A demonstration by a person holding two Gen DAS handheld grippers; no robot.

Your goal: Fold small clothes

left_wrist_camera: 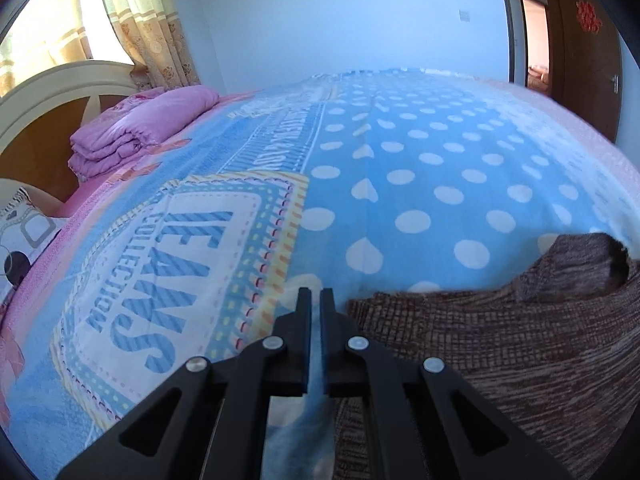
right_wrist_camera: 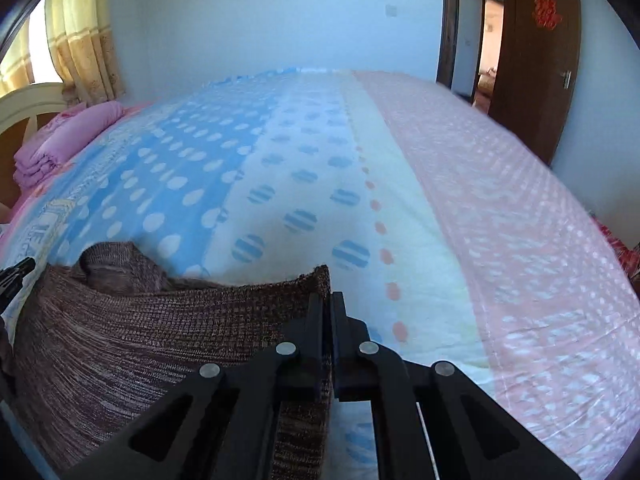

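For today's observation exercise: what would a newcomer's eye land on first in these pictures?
Probably the brown knit garment lying on the near edge of the blue polka-dot blanket, its edge pinched by the right gripper. Next, the folded pink quilt by the headboard, far left.

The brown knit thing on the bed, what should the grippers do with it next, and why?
Probably lift the right edge and carry it across toward the left. The right gripper is shut on the brown knit garment at its right edge. The left gripper is shut beside the opposite edge, seemingly holding only the blanket.
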